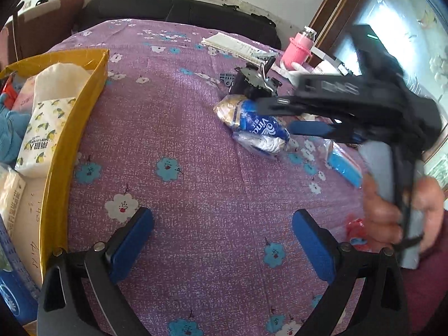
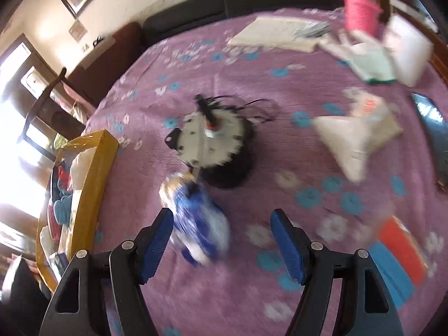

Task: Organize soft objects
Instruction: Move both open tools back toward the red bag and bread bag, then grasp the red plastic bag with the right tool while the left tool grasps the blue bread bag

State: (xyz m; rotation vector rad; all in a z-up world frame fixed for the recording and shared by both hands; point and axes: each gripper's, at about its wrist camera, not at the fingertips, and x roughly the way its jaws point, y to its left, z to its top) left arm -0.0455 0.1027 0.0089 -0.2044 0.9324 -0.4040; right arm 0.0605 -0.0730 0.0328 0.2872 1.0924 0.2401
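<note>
Two tongs, left [image 1: 222,238] and right [image 2: 221,242], both wide and empty, over one blue tissue pack [image 1: 259,128] on a purple bed [image 1: 182,140]; one yellow box [image 1: 75,128] nearby.

bare purple bedspread [image 1: 196,196], yellow box wall [image 1: 81,128] left

Each gripper, the left gripper [image 1: 222,238] and the right gripper [image 2: 222,240], has black plastic arms with triangular cut-outs, silver round screws at the joints and ribbed blue pads. The person's sleeve [image 1: 431,274] is dark maroon.
</note>
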